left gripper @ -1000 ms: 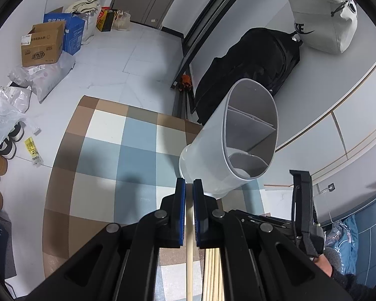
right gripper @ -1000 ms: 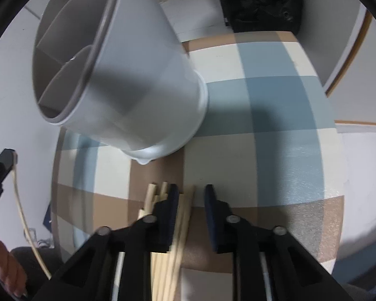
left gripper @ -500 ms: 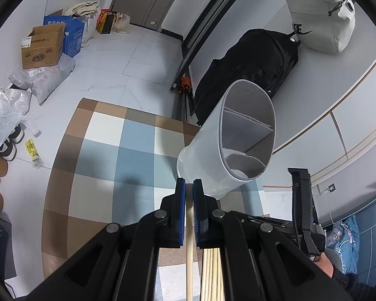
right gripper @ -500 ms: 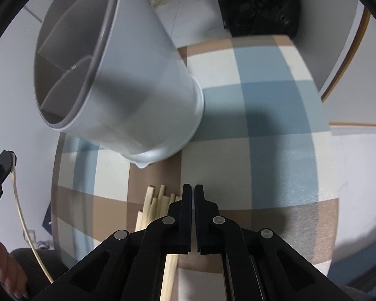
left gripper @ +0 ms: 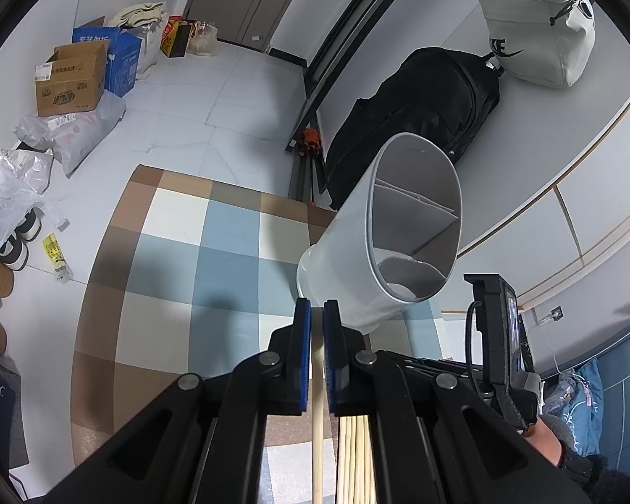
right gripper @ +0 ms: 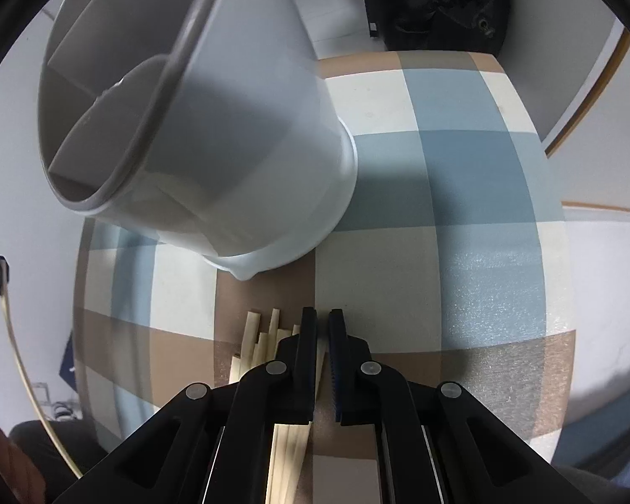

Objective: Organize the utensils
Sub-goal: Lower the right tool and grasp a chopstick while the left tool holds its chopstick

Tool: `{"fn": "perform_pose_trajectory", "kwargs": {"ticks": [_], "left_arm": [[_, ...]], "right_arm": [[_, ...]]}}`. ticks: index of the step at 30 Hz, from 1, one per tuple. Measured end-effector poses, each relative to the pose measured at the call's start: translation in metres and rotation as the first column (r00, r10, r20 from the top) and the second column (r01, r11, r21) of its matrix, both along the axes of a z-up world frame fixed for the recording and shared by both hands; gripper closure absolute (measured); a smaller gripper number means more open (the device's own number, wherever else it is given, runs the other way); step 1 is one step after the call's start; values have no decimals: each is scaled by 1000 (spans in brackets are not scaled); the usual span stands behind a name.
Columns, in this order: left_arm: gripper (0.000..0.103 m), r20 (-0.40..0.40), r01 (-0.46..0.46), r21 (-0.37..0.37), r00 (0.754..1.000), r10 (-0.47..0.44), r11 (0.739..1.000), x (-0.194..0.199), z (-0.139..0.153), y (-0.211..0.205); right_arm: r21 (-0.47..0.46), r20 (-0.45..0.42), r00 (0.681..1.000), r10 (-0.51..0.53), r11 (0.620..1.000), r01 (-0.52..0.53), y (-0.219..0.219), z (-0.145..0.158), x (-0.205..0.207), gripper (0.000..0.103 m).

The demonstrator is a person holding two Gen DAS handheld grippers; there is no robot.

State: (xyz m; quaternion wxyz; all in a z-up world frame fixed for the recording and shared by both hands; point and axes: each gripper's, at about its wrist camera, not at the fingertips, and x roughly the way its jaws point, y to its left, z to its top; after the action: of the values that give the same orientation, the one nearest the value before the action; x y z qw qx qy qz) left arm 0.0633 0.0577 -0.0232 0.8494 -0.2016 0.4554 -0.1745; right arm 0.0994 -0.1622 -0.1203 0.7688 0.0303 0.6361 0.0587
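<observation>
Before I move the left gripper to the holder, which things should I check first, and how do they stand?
1. Left gripper shut on one chopstick: ok.
2. Holder standing on the checked mat, mouth unobstructed: ok.
3. Holder compartments: visible parts empty, ok; bottoms, cannot tell.
4. Right gripper above the loose chopsticks, jaws opening; whether a stick is gripped: cannot tell.
5. Right gripper apart from the holder: ok.
</observation>
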Motion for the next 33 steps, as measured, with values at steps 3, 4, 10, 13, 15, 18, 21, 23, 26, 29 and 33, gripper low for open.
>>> {"fn": "perform_pose_trajectory", "kwargs": {"ticks": [3,4,10,13,15,18,21,23,26,29,33], "left_arm": [[101,3,2,-1,1000,-2,1000,0,0,0],[101,4,3,0,1000,-3,1000,-1,0,0],[101,9,4,7,1000,-4,1000,-3,1,2],[101,8,3,3,1000,-3,1000,-3,1,3],[101,11,6,3,1000,-6,1000,-3,2,3],[101,17,8,3,1000,-8,1000,-4,3,1],[101,23,9,7,1000,-9,1000,-4,3,0],[101,23,9,9,1000,-9,1000,-5,3,0],[101,25,9,13,1000,-9,1000,-5,2,0],[101,20,4,4,1000,-4,1000,-4,2,0],[101,15,-7,-1,1000,7,1000,-2,0,1]], "right_arm": [[-43,4,1000,9,999,-9,10,-1,1,97],[-52,10,1000,11,999,-10,12,-1,1,98],[-23,20,1000,2,1000,-1,6,0,-3,99],[-34,21,1000,-7,999,7,-4,1,-9,99],[-41,25,1000,-15,999,16,-11,3,-12,99],[-26,23,999,-31,999,31,-15,3,-13,99],[-11,19,999,-33,999,33,-17,2,-12,99],[-10,11,999,-31,999,31,-17,2,-9,98],[-6,-11,1000,-20,1000,20,-31,1,-3,95],[-55,-10,999,37,998,-37,-22,1,6,95],[-143,18,991,129,982,-125,-5,0,3,95]]}}
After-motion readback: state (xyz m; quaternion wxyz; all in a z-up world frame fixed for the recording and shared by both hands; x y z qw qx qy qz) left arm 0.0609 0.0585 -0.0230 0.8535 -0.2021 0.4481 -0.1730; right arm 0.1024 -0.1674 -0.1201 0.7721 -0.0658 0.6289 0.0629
